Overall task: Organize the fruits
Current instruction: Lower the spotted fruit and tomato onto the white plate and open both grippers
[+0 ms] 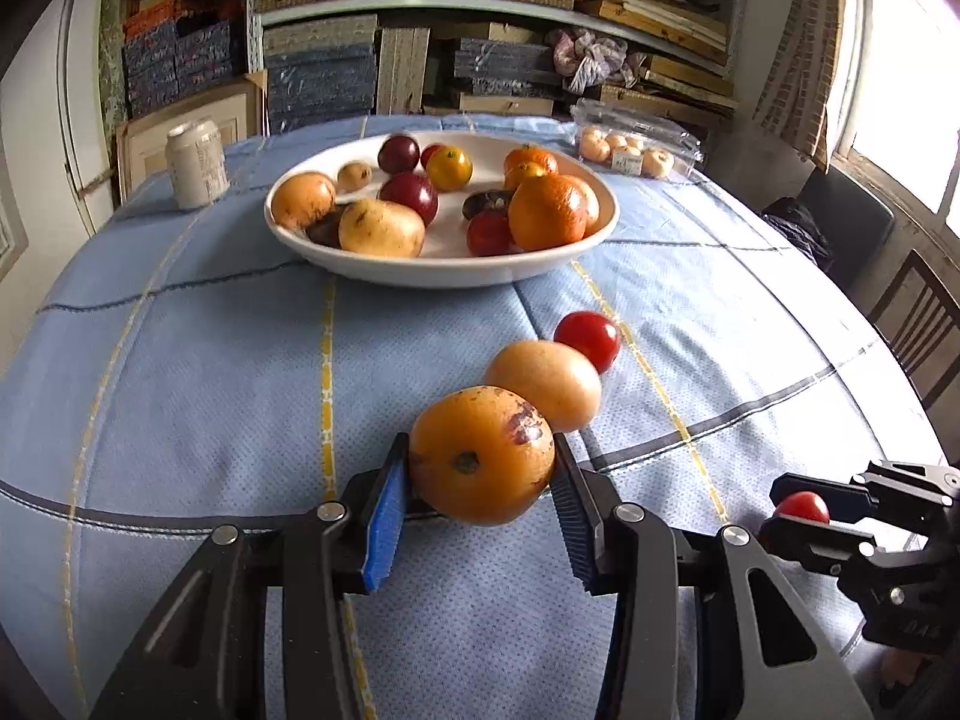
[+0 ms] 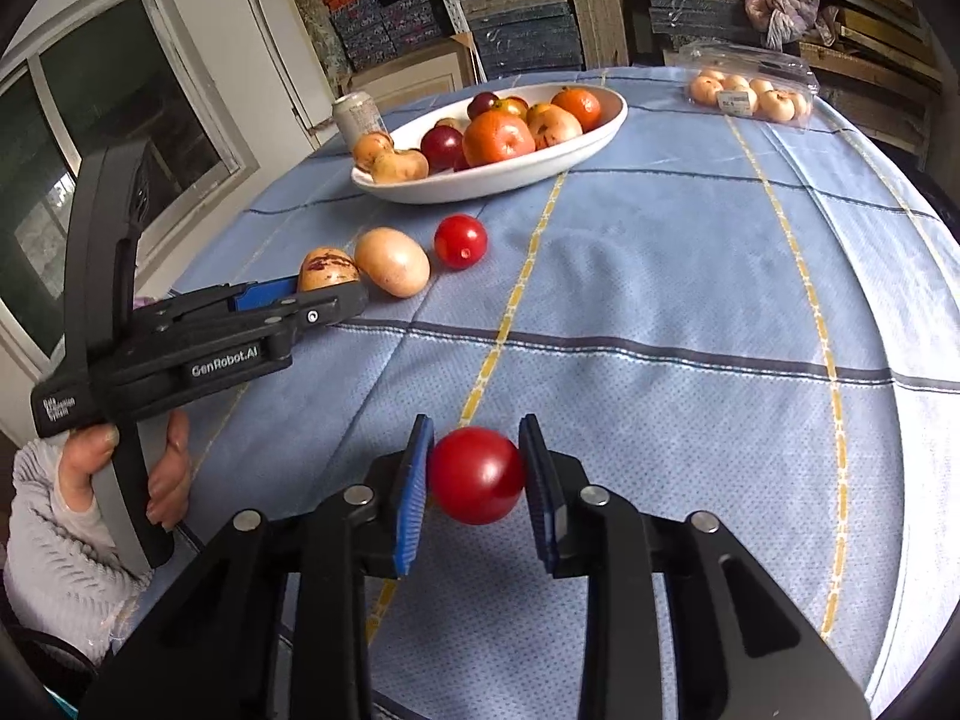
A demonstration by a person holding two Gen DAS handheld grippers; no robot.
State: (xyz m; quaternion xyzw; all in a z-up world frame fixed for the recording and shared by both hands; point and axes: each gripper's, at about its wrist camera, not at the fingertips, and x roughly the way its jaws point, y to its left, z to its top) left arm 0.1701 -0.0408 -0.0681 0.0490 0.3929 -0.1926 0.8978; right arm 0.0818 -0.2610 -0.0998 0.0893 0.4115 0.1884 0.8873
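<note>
My left gripper [image 1: 480,468] is shut on an orange fruit with a dark bruise [image 1: 480,462], low over the blue tablecloth; the fruit also shows in the right wrist view [image 2: 327,270]. Just beyond it lie a pale yellow fruit [image 1: 546,384] and a red tomato [image 1: 588,339]. My right gripper [image 2: 477,474] is shut on a red tomato [image 2: 477,474], held above the cloth; it shows in the left wrist view [image 1: 801,510] at the lower right. A white oval bowl [image 1: 444,270] further back holds several oranges, plums, tomatoes and yellow fruits.
A pale can [image 1: 195,165] stands left of the bowl. A clear plastic box of small pale fruits [image 1: 630,150] lies at the far right. Shelves of stacked boards stand behind the table. A dark chair [image 1: 918,324] is beside the table's right edge.
</note>
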